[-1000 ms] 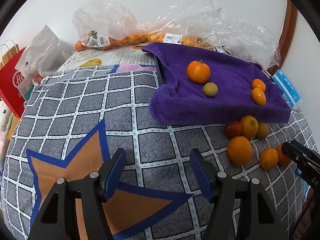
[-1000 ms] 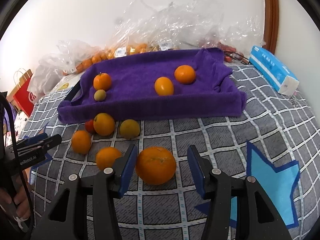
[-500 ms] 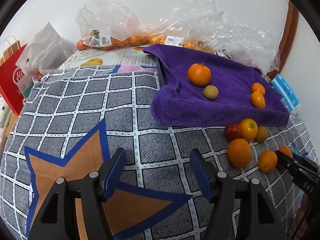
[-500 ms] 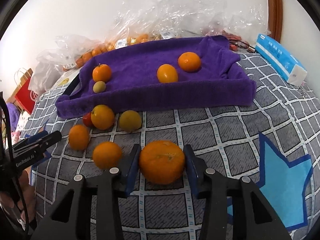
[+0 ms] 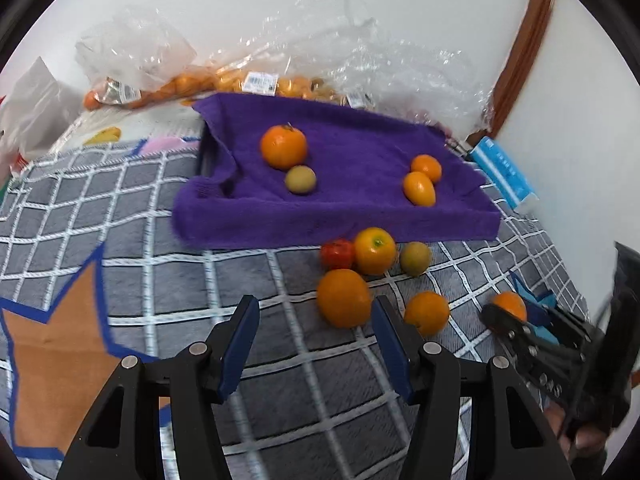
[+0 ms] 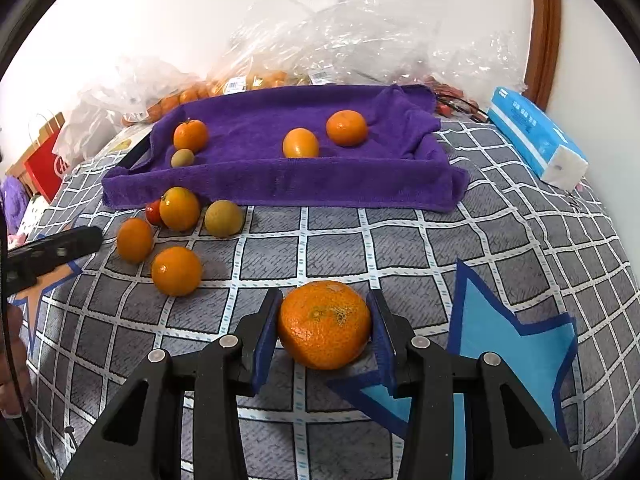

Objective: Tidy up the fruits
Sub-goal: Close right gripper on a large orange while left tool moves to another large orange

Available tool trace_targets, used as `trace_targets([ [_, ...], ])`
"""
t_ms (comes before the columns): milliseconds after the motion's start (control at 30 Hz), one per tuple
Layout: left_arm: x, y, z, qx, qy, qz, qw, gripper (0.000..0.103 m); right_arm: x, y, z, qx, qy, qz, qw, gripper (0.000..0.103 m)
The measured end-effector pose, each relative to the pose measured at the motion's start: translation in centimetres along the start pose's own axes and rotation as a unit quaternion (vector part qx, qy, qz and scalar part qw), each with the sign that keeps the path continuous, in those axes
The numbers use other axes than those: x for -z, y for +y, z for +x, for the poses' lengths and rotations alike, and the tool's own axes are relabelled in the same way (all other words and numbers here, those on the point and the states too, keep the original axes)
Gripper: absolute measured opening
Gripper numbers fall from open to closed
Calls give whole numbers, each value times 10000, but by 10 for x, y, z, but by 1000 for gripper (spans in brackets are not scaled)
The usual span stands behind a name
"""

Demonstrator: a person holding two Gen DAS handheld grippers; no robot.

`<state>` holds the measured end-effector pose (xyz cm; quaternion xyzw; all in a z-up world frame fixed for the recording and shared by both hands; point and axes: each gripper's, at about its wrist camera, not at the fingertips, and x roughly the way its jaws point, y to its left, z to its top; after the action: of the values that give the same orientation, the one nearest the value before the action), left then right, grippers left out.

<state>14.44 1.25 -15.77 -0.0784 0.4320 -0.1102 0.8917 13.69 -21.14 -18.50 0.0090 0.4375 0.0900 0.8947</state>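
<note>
The purple towel-lined tray (image 6: 280, 184) serves as the landmark, sitting on the grey checked bedcover (image 6: 460, 240). Inside the tray lie four fruits: a stemmed orange (image 6: 191, 135) and a small yellow-green fruit (image 6: 182, 158) touching it at the tray's left end, and an oval orange fruit (image 6: 301, 143) beside a round orange (image 6: 346, 128) toward its right end.

Just in front of the tray's near wall, at its left end, a small red fruit (image 6: 152, 213), an orange (image 6: 179, 208) and a dull green-yellow fruit (image 6: 223, 218) huddle together. Further forward of these lie two more oranges (image 6: 134, 239) (image 6: 176, 271).

Well in front of the tray, the right gripper (image 6: 325, 330) pinches a large mandarin (image 6: 324, 324), both blue pads pressed on its sides; its jaws have just been closing onto it.

The left gripper (image 5: 314, 344) is spread with nothing between its pads, its jaws having just narrowed; it sits in front of the tray's left half, with an orange (image 5: 343, 298) just beyond its right finger.

Behind the tray, clear plastic bags (image 6: 352, 36) hold more small oranges. To the tray's right lies a blue tissue pack (image 6: 536, 136).
</note>
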Motion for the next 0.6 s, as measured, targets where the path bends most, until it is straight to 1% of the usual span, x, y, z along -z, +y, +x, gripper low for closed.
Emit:
trace_targets([
  [100,-3,-8,11,72,130,-100,9998,55,2,0,-1,-62,-19,5,10000,43],
  [167,-5,-10,19,-102,105,-160,9998,52,1,-3,0,-146,-22,82,9999,43],
  [233,-4,-7,23,-136,137,-300,9994,37,0,-6,0,-213,-1,153,9997,43],
  [300,-4,-4,23,-12,98,-406,9991,32,1,-7,1,-231,9,171,9996,43],
  [367,-3,-4,21,-25,113,-329,9994,32,1,-5,1,-183,27,128,9997,44],
  [467,-1,-3,10,-193,9,-118,9997,32,3,-1,3,-141,121,22,9998,49],
  [500,1,-2,8,-277,-20,-63,9996,32,4,0,1,-141,99,0,9999,49],
  [567,2,1,8,-308,-12,-13,9995,32,5,0,1,-116,108,-9,9999,48],
  [600,4,3,9,-280,-24,6,9996,32,5,0,1,-90,108,14,9999,45],
])
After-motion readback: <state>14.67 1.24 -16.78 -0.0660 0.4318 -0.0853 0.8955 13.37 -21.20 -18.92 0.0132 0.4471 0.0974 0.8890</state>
